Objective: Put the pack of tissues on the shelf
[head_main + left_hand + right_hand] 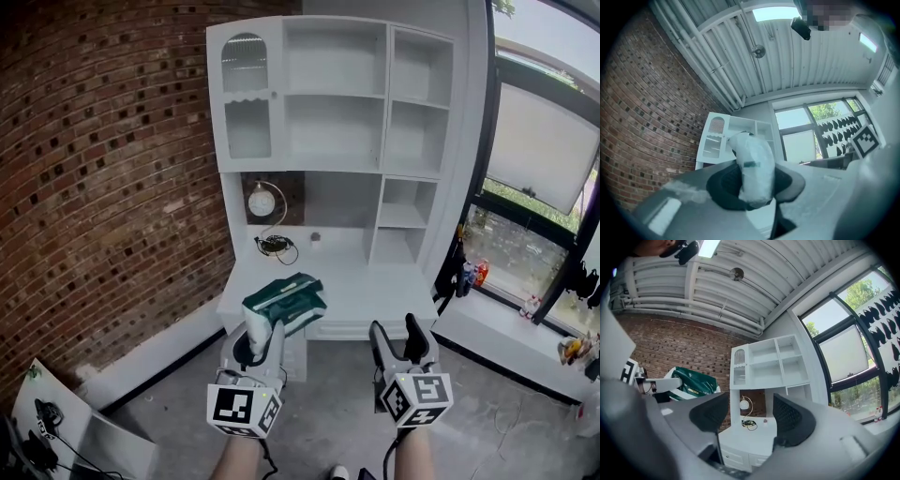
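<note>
Tissues [284, 302] at lower centre, held above the bench [375, 292], short of the shelf [335, 94]; placing them there remains, it seems. Your left gripper [263, 333] has its fingers [723, 190] clenched partway on the pack. Your right gripper [397, 336], lower right, has its fingers parted, holding nothing.

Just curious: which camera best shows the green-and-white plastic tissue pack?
Head view: the green-and-white plastic tissue pack shows nearly whole. Left gripper view: its white end between the jaws. Right gripper view: its side.
</note>
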The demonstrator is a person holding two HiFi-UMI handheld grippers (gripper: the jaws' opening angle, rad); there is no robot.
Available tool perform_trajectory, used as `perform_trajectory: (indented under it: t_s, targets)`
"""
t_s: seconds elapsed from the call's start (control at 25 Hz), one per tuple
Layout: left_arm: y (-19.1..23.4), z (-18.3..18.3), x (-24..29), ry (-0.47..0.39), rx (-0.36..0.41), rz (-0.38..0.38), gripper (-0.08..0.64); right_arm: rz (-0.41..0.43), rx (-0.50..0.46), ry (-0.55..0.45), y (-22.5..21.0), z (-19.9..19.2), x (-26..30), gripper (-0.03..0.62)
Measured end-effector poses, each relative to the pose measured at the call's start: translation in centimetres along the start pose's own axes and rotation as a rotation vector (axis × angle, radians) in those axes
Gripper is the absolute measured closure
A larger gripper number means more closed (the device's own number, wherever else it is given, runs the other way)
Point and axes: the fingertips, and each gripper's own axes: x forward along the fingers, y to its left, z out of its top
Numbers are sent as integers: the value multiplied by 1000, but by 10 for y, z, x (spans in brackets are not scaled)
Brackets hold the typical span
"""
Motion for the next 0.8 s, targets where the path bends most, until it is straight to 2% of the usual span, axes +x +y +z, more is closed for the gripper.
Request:
perform_trajectory:
  t_s: [0.44, 0.6, 0.8]
  targets:
    - [-46, -7, 77, -27, -4, 40, 449, 72, -28, 10, -72, 13, 44, 292]
    - [-54, -14, 96, -30, 10, 46, 449, 98, -32, 9, -87, 11, 63, 291]
    - [-51, -30, 112, 0, 23, 90, 449, 131, -9, 14, -100, 1, 87, 291]
